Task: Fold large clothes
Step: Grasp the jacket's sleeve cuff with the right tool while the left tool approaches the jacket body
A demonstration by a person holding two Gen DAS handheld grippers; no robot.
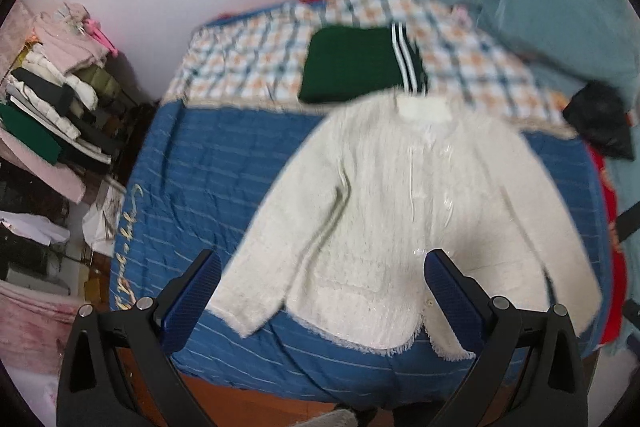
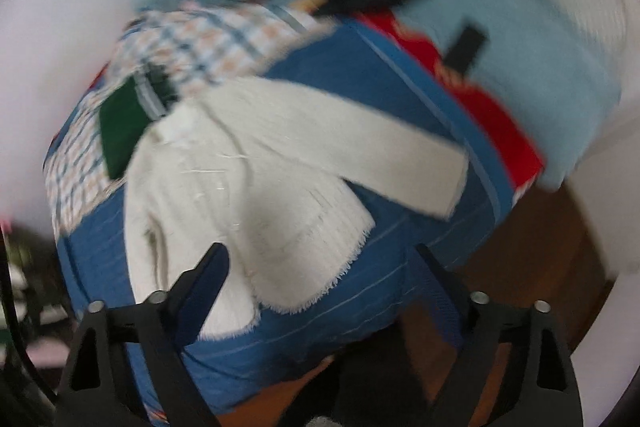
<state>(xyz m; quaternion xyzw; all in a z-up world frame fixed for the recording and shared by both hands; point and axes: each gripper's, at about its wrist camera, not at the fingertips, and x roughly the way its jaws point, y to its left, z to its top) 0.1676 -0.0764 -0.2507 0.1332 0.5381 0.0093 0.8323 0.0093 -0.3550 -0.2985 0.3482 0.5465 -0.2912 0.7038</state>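
Both tongs, left tongs and right tongs, gape wide, gripping nothing. One white cardigan lies flat, sleeves spread, near the bed front edge.

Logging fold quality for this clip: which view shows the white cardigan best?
The left wrist view: the white cardigan lies flat on the blue bedspread, with collar, both sleeves and fringed hem visible despite mild blur. The right wrist view shows it tilted and more motion-blurred, one sleeve clear, the other side partly behind a gripper finger.
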